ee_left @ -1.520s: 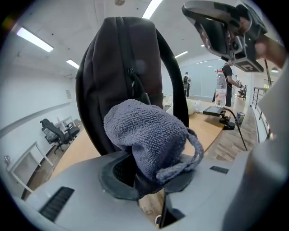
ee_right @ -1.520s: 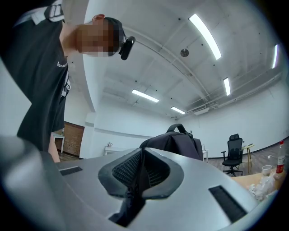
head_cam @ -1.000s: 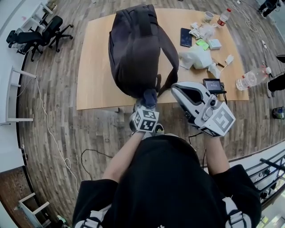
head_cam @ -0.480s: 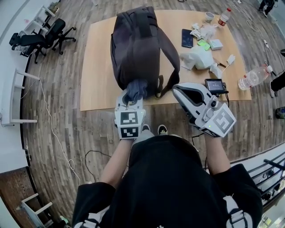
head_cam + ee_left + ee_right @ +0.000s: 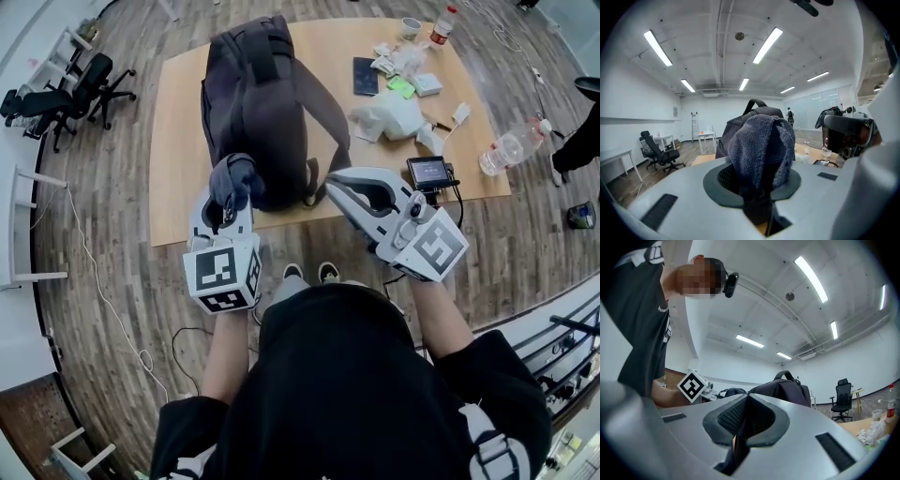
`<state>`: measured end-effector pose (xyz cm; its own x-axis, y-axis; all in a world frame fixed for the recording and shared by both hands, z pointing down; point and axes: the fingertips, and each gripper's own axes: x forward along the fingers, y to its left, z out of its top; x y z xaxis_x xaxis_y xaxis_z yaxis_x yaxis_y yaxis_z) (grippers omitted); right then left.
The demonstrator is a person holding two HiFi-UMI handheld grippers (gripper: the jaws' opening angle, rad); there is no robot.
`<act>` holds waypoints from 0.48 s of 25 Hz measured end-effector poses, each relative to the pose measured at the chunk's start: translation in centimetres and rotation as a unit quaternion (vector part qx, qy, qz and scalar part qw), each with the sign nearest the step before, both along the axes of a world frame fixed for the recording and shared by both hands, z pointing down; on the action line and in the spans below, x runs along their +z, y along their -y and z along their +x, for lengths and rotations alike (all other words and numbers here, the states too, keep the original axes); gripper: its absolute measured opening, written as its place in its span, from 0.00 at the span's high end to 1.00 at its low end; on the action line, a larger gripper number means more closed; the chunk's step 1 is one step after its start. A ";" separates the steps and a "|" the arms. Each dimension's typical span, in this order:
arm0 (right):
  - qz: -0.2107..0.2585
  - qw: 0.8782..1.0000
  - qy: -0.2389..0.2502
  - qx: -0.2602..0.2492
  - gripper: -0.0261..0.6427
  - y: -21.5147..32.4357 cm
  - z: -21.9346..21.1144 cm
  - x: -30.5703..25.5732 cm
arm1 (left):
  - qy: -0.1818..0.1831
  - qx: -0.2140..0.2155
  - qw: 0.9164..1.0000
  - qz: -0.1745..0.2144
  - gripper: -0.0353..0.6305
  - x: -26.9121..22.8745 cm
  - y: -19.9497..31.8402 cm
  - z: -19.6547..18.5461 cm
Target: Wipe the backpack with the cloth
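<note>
Since a second ago the left gripper (image 5: 228,201) has risen from the table's near edge, where the cloth (image 5: 233,178) sat against the backpack's bottom end. It has also swung out to the bag's 7 o'clock corner, its marker cube now larger and nearer the head camera. The right gripper (image 5: 332,184) has kept its place at the backpack's 5 o'clock. The backpack (image 5: 258,103) lies lengthwise on the left half of the table (image 5: 178,159), top end toward 12 o'clock. The left forearm reaches up from 6 o'clock, with the gripper aimed toward 12 and clenched on the bunched grey cloth, which bulges out past its tips. Whether the cloth touches the bag I cannot tell. The right gripper points toward 10 o'clock, jaws pressed together and empty, the tip near a shoulder strap (image 5: 330,103).
</note>
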<state>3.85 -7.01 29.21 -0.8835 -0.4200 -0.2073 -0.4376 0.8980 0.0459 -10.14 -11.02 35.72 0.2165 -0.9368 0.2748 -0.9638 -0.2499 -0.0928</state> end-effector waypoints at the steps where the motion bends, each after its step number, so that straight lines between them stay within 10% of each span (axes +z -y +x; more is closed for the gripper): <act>1: -0.002 1.000 -0.003 0.002 0.94 0.0 0.1 0.0 | 0.001 -0.008 1.000 0.007 0.80 -0.4 -0.2 -0.4; 6: -0.018 1.000 -0.013 0.002 0.94 0.3 0.2 1.1 | 0.034 -0.019 0.999 0.009 0.80 0.0 0.6 -1.5; 12: -0.025 0.999 -0.035 0.016 0.94 1.3 0.5 2.9 | 0.031 0.004 0.995 -0.095 0.80 7.9 -1.4 0.2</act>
